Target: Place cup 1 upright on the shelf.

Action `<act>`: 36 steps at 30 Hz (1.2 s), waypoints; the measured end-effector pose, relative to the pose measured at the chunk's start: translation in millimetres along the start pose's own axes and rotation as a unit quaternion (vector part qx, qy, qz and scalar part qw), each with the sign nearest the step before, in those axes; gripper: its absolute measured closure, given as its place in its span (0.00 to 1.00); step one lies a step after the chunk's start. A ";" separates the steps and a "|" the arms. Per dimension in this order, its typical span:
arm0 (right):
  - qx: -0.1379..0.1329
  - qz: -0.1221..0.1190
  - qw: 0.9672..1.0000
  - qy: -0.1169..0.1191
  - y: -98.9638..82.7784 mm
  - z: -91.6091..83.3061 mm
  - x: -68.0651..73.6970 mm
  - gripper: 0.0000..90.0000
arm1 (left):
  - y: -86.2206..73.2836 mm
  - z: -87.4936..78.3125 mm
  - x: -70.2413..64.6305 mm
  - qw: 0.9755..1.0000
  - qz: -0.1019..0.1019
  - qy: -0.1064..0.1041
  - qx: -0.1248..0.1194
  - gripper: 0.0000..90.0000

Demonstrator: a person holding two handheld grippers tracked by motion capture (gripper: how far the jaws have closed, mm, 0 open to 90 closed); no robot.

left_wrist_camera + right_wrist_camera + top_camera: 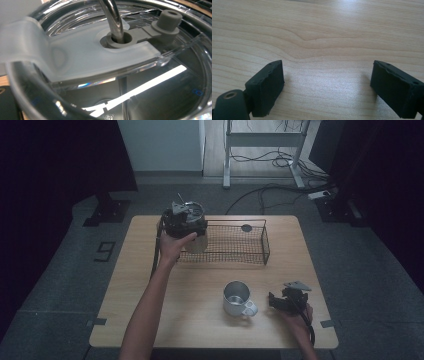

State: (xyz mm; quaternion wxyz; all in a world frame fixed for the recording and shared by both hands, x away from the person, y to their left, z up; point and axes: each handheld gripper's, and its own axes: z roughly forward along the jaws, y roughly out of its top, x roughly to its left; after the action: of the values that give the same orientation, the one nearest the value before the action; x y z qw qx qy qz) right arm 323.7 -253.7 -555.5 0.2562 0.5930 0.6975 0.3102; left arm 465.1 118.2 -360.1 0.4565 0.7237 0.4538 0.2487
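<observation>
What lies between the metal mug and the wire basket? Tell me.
Bare wooden table; the high view shows nothing between the metal mug and the wire basket.

A dark mark shaped like the numeral 9 or 6 lies on the grey floor, left of the worktop. Small embossed marks on the clear lid are too blurred to read.

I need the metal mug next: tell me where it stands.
In the high view the metal mug stands upright on the table's near right part, just left of the right gripper, in front of the wire basket.
</observation>
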 end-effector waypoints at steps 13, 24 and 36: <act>0.000 0.000 1.000 0.000 -0.2 -0.2 0.0 0.13 | 1.9 17.9 -5.3 1.000 -0.002 -0.001 0.006 0.05; -0.001 0.000 1.000 0.001 -0.3 -0.3 0.0 0.13 | 3.7 27.5 -6.6 1.000 0.001 0.001 0.011 0.05; -0.001 0.000 1.000 0.001 -0.6 -0.9 -0.2 0.14 | 8.8 41.7 -4.7 1.000 0.000 0.005 0.012 0.05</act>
State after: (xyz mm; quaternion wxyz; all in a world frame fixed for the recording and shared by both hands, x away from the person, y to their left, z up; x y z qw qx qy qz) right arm 322.7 -254.1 -555.4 0.2563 0.5922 0.6976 0.3114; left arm 499.0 94.4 -371.2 0.4452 0.7279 0.4593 0.2472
